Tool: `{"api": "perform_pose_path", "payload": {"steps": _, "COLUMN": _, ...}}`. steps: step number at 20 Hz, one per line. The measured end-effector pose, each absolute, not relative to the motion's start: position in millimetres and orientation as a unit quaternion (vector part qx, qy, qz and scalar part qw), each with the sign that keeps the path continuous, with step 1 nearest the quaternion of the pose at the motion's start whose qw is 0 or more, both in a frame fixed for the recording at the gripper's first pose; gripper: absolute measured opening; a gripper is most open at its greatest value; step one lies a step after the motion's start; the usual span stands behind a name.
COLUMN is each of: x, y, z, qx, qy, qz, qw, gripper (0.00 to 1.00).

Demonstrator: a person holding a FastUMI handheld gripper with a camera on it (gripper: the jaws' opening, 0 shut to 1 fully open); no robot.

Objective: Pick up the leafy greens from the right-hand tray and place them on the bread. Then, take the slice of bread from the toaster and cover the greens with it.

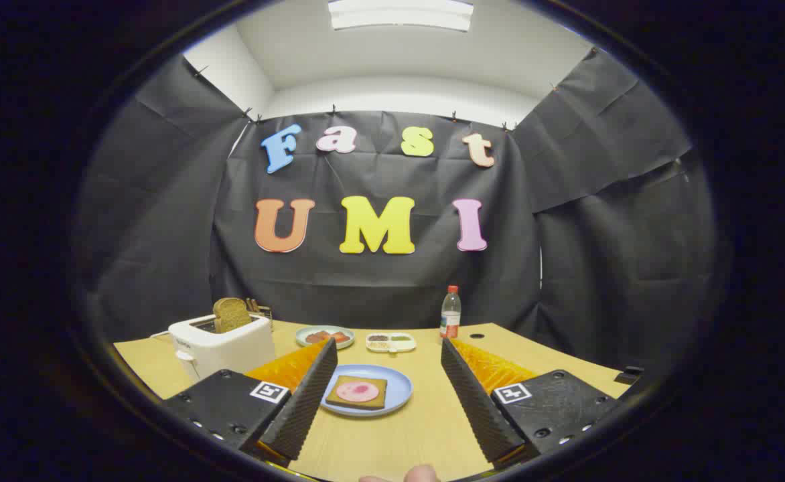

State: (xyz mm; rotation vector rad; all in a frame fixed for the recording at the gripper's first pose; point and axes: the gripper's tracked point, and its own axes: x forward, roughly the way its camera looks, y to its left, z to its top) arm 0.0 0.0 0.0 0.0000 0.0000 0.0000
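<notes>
One white toaster (222,348) stands at the left of the bench (406,435). One brown slice of bread (232,314) sticks up out of its slot, standing tall. Just behind the toaster there is a small rack, too tiny to make out well.

Next comes one small round plate (325,336) with red and brown food on it. Beside it sits one little white tray (390,342) with a few small spots of food inside. One spot looks green, but it is too small to tell if these are the leafy greens.

In front of those two is one blue plate (392,391). On it lies one flat, square piece of bread (357,393), brown at the edges, with one round pink slice on top.

Farther right, one bottle (451,313) with a red cap stands near the back of the bench.

The hand-held gripper (388,358) is spread wide and holds nothing. The blue plate lies between its two fingers, a bit ahead. A fingertip of a person (422,474) peeks in close below the fingers.
</notes>
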Motion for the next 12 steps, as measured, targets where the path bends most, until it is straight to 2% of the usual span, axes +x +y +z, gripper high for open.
{"api": "perform_pose_path", "payload": {"steps": 12, "x": 7, "y": 18, "z": -2, "qx": 0.008, "qy": 0.015, "qz": 0.022, "qw": 1.000, "gripper": 0.95}}
